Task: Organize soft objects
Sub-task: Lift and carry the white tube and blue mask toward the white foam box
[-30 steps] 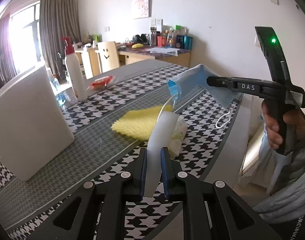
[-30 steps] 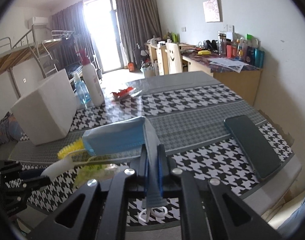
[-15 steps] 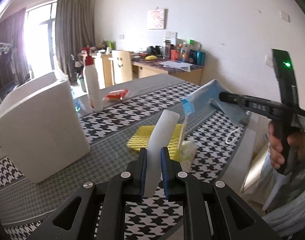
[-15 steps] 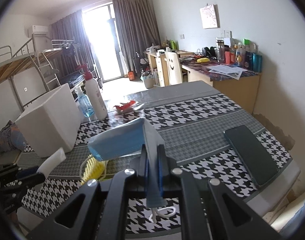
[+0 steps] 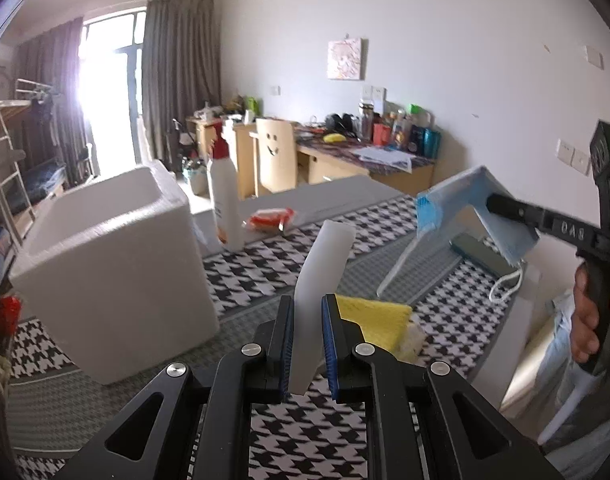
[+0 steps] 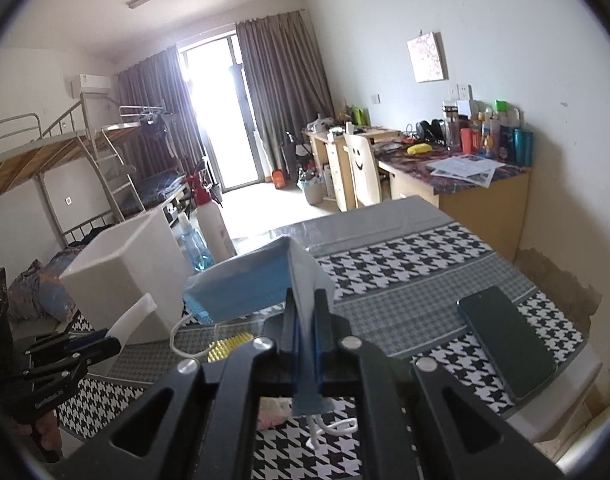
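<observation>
The left gripper point(image 5: 308, 340) pinches a white foam strip point(image 5: 321, 276); the right gripper point(image 6: 305, 338) pinches a folded blue face mask point(image 6: 249, 284) above the houndstooth bench point(image 6: 405, 264).

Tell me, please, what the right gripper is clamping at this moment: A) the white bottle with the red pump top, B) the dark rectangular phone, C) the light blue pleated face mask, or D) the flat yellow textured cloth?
C: in the right wrist view the right gripper is shut on the light blue pleated face mask, held off the table, its white ear loop hanging below.
</observation>
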A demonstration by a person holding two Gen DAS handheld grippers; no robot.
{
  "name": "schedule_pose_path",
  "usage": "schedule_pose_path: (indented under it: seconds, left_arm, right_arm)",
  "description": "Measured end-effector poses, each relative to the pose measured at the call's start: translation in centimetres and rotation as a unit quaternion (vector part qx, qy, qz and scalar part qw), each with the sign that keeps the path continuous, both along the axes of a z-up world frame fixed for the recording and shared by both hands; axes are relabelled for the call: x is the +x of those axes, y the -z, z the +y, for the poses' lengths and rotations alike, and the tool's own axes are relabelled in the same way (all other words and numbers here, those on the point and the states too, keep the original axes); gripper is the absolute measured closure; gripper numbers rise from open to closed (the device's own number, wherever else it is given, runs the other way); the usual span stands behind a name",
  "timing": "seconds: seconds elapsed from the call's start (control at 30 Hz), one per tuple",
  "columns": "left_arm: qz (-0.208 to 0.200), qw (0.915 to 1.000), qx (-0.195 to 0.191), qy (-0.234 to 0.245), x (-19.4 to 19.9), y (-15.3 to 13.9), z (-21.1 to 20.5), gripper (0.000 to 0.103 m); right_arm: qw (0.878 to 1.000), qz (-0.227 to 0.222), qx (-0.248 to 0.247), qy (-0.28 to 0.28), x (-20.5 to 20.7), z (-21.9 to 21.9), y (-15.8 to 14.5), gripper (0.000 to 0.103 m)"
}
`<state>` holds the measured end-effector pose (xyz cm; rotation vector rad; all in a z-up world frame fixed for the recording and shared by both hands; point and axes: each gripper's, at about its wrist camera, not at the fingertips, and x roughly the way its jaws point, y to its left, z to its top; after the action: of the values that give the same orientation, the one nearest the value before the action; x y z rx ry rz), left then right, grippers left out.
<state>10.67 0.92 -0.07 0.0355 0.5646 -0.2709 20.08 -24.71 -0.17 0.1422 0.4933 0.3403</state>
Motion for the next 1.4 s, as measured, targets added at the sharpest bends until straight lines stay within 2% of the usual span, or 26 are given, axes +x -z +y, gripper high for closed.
schedule_pose_path:
  seconds: [0.17, 0.33, 0.53, 0.73, 1.4]
  left_arm:
    - [-0.013, 0.9997, 0.002, -0.021, 0.2, -1.1, 0.2, 0.088]
    - [-0.027, 0.9971, 0.014, -0.069, 0.2, -1.7, 0.3, 0.088]
    - [-0.033, 0.9938, 0.018, -0.104, 0.7, -2.3, 0.9, 0.088]
    - [-0.045, 0.9918, 0.022, -0.117, 1.2, -3.2, 1.5, 0.088]
    - [-0.071, 0.9906, 0.026, -0.114, 1.6, -5.7, 2.0, 0.088]
  right_arm:
    - [1.0, -0.001, -0.004, -0.012, 0.5, 1.0, 0.0, 0.095]
    - [1.0, -0.01, -0.007, -0.021, 0.8, 2.0, -0.6, 0.095]
    - [0.999, -0.013, -0.005, -0.03, 1.4, 2.7, -0.9, 0.095]
    - [0.999, -0.019, -0.004, -0.039, 1.9, 3.4, -1.5, 0.095]
    - [0.997, -0.041, -0.017, -0.06, 3.3, 6.0, -3.7, 0.095]
